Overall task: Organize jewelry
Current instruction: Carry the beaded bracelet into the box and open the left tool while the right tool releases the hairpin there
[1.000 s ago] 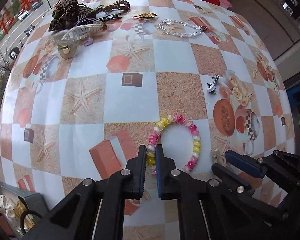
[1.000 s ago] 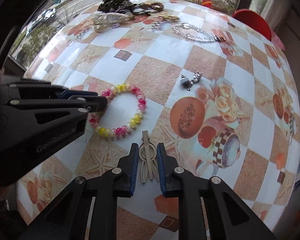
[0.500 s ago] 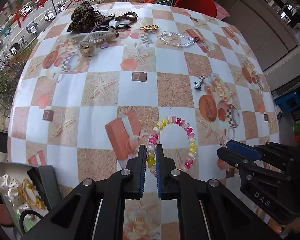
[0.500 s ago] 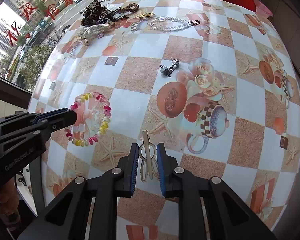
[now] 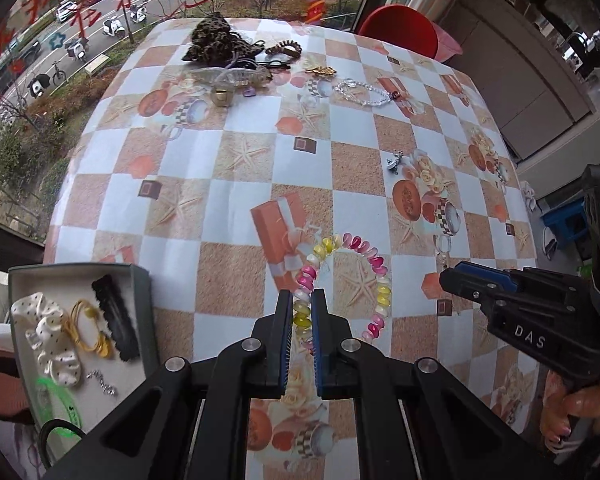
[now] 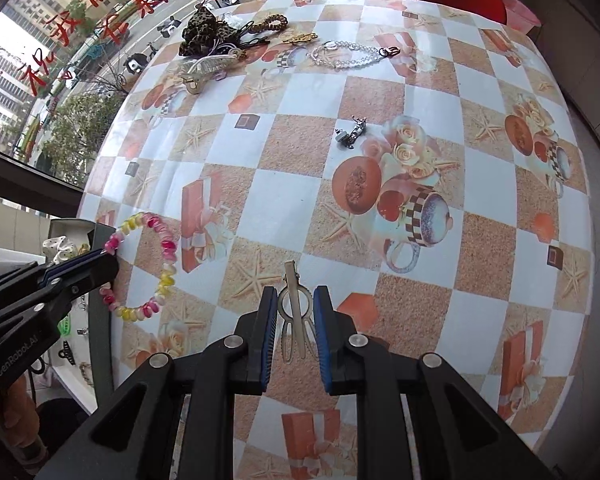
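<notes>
Table, covered in a checked cloth printed with starfish, cups and gift boxes: it carries the loose stock. The unsorted cluster lies along the far edge: a leopard-print fabric scrunchie, a clear plastic claw clip and a clear crystal bead bracelet. A small silver charm lies alone toward the right edge.

Open grey rectangular box, beyond the near-left corner of the table: it holds a white polka-dot scrunchie, a yellow elastic, a black clip and a green ring. Judged to be the collecting point.

Left gripper: jaws clenched on 1 side of a pink, yellow and white coiled plastic bracelet. The loop hangs clear of the cloth, out ahead of the fingertips and to their right. The box lies to the left of these jaws, on the side away from the hanging loop.

Right gripper: jaws clamped on a slim silver metal hair clip, its long axis running straight out along the fingers, tip forward, above the near edge.

Finding: the left gripper is the nearer of the 2 to the box. In the right wrist view it sits directly between the right gripper and the box. Judgement: the bracelet goes in first; the hair clip must cross the near edge leftward after it.
</notes>
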Demonstrator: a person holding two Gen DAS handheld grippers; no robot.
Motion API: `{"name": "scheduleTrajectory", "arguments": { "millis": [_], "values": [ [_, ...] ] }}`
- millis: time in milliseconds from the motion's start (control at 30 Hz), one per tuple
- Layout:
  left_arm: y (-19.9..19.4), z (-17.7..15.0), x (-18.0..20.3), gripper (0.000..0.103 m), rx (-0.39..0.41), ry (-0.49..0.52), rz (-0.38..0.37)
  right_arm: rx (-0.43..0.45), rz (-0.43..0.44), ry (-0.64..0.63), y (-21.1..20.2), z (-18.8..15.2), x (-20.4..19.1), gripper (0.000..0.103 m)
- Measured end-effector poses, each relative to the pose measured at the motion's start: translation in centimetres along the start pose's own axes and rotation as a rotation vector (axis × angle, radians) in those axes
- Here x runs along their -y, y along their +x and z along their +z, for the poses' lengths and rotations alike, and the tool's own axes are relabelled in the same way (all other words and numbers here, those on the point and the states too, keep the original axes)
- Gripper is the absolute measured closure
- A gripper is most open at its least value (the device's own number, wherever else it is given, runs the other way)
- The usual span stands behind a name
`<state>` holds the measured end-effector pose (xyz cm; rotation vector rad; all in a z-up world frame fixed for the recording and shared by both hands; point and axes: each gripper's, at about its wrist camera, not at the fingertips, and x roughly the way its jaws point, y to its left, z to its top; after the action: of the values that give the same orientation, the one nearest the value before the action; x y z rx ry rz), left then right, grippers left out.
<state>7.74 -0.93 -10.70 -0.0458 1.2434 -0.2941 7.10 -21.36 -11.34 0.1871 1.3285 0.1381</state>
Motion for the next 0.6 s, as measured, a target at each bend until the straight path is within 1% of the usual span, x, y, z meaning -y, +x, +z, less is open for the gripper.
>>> {"name": "scheduleTrajectory", "arguments": {
  "millis": [133, 333, 600],
  "values": [
    [-1.7, -1.0, -1.3, 0.090, 0.017, -0.032, -0.001, -0.001, 0.009, 0.011, -0.7, -0.4, -0.4, 0.083],
    [-3.1, -2.6, -3.1, 0.090, 0.024, -0.073, 0.002, -0.001, 0.014, -0.003, -1.9, -0.7, -1.5, 0.083],
    [-5.0, -4.1, -5.3, 0.090, 0.043, -0.119, 0.014, 0.006, 0.032, -0.043, -2.9, -0.4, -4.2, 0.083]
  ]
}}
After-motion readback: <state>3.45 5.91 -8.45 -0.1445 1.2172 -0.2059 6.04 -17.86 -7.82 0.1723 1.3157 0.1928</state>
